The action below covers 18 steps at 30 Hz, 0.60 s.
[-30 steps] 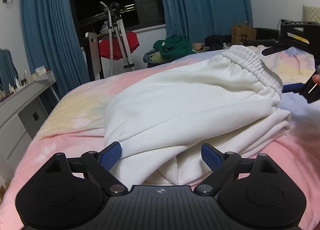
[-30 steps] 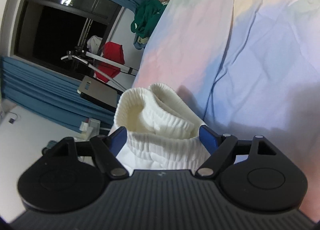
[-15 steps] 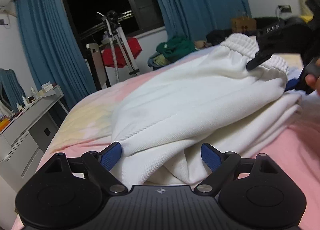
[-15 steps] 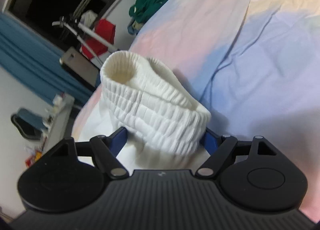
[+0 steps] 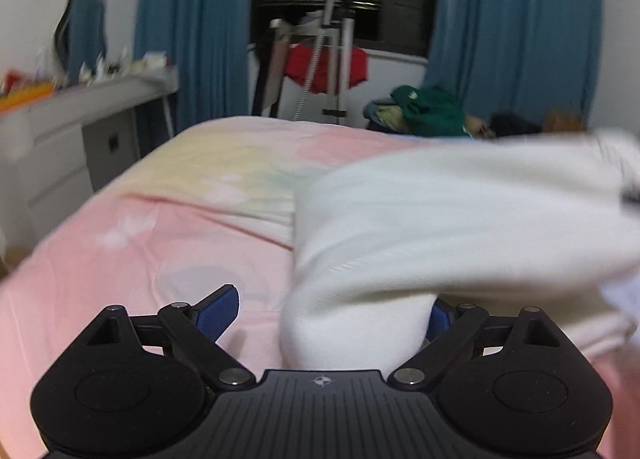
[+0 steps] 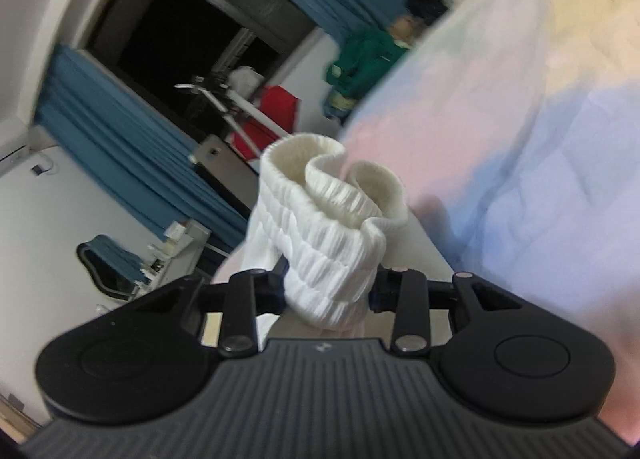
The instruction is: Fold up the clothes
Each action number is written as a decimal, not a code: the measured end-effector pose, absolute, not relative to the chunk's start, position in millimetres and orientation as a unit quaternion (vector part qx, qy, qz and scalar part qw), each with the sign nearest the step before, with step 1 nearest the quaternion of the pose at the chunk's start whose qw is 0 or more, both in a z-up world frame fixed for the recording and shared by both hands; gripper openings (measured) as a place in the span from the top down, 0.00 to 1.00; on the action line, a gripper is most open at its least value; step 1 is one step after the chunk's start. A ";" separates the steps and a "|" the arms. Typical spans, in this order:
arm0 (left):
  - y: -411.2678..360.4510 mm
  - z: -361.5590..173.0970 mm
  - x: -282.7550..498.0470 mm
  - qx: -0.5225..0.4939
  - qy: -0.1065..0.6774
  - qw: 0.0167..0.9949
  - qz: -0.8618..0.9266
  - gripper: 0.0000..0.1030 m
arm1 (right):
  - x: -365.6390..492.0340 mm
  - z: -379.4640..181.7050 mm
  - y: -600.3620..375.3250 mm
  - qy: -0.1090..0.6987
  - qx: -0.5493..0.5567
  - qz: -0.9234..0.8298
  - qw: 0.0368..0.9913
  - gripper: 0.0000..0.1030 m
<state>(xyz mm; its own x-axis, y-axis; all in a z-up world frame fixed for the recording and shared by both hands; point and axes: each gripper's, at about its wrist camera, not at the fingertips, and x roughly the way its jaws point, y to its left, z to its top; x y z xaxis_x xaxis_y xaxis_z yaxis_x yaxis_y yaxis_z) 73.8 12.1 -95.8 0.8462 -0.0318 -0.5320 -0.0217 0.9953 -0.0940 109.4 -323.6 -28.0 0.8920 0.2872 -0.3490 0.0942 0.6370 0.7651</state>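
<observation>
A white pair of sweatpants (image 5: 460, 219) lies folded on the pastel bed sheet (image 5: 140, 251). My left gripper (image 5: 332, 313) is open, low over the bed, with the near end of the pants lying between its blue fingertips (image 5: 218, 309). My right gripper (image 6: 328, 291) is shut on the ribbed elastic waistband (image 6: 332, 219), which bunches up between its jaws and is lifted off the sheet (image 6: 520, 119). The left wrist view is blurred by motion.
A grey desk with drawers (image 5: 60, 139) stands left of the bed. A drying rack with a red garment (image 5: 326, 63) and a pile of green clothes (image 5: 428, 111) stand beyond the bed's far edge, before blue curtains (image 5: 192, 27) and a dark window.
My right gripper has closed on the waistband and raised it. My left gripper has swung left, so the pants now lie to the right in its view.
</observation>
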 end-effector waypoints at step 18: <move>29.1 -90.9 69.6 -0.107 0.307 0.946 -0.001 0.09 | 125.3 -65.2 -320.5 0.342 0.365 -0.005 0.866 0.20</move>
